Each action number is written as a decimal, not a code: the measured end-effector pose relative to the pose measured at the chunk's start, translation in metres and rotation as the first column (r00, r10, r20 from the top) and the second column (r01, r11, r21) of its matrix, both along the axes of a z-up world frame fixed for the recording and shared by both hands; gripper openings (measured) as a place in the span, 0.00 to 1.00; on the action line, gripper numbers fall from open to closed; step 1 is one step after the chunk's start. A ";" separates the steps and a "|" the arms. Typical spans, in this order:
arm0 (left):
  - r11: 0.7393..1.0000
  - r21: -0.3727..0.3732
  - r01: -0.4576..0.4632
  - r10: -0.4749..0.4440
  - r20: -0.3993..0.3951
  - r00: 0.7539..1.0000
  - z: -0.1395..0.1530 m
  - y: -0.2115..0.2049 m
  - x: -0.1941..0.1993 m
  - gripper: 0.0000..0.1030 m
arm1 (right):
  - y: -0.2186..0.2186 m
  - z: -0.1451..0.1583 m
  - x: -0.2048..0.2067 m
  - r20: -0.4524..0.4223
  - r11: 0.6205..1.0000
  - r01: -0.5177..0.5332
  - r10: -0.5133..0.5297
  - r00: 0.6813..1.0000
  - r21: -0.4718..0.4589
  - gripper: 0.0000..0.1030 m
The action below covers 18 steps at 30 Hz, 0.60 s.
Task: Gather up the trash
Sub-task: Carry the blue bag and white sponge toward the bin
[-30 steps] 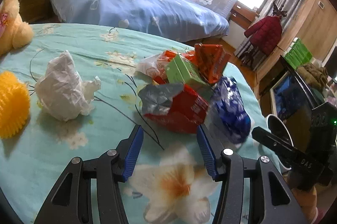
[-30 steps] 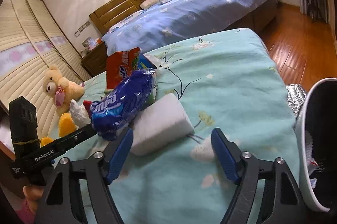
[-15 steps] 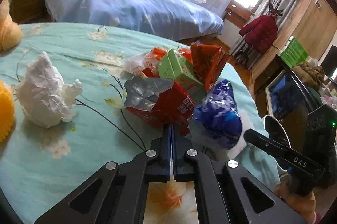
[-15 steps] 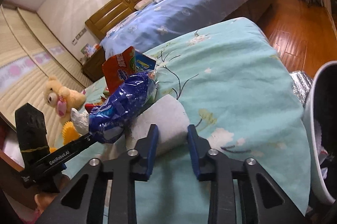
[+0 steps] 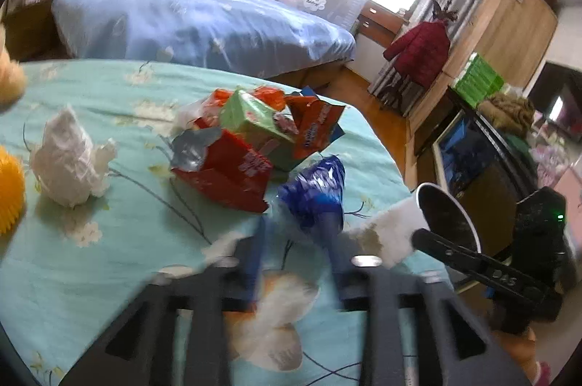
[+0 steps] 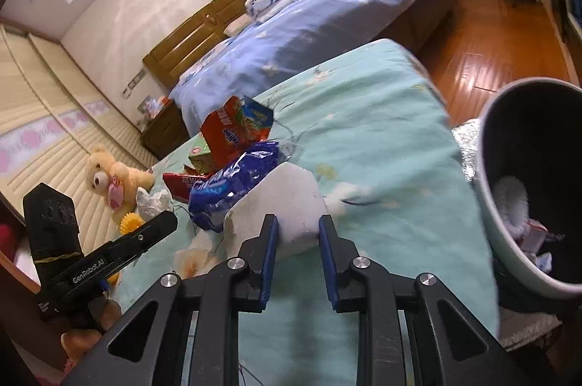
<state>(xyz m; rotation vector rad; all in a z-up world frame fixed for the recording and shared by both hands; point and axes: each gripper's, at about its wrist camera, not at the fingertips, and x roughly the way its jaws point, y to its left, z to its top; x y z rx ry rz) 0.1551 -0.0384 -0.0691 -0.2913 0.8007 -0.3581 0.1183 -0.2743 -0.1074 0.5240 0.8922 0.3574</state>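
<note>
My right gripper (image 6: 296, 226) is shut on a white foam block (image 6: 280, 204) and holds it just above the teal bedspread. My left gripper (image 5: 296, 233) is blurred and open, its fingers either side of the near end of a blue wrapper (image 5: 314, 193), which also shows in the right wrist view (image 6: 232, 182). Beyond lie a red packet (image 5: 229, 175), a green carton (image 5: 254, 120), an orange snack bag (image 5: 313, 128) and crumpled white paper (image 5: 69, 160). The bin (image 6: 531, 182) stands at the right with trash inside.
A yellow spiky ball (image 5: 9, 193) and a teddy bear (image 6: 109, 179) lie at the left of the bedspread (image 5: 109, 240). A blue bed (image 5: 189, 19) stands behind. The wooden floor (image 6: 491, 40) lies past the bed's right edge, by the bin.
My left gripper shut beside the red packet, then opened and shifted right to the blue wrapper. My right gripper closed on the foam block and lifted it toward the bin.
</note>
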 end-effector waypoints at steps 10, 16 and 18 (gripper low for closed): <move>0.989 0.096 0.110 -0.109 -0.017 0.994 -0.011 -0.056 0.019 0.52 | -0.038 0.003 -0.024 0.002 0.995 0.091 -0.092 0.996 0.025 0.22; 0.969 0.158 0.192 -0.192 -0.015 0.981 -0.013 -0.085 0.023 0.34 | -0.059 0.004 -0.037 0.008 0.990 0.135 -0.135 0.991 0.027 0.22; 0.960 0.188 0.206 -0.210 0.001 0.978 -0.010 -0.092 0.022 0.28 | -0.065 0.005 -0.039 0.009 0.988 0.149 -0.149 0.989 0.029 0.22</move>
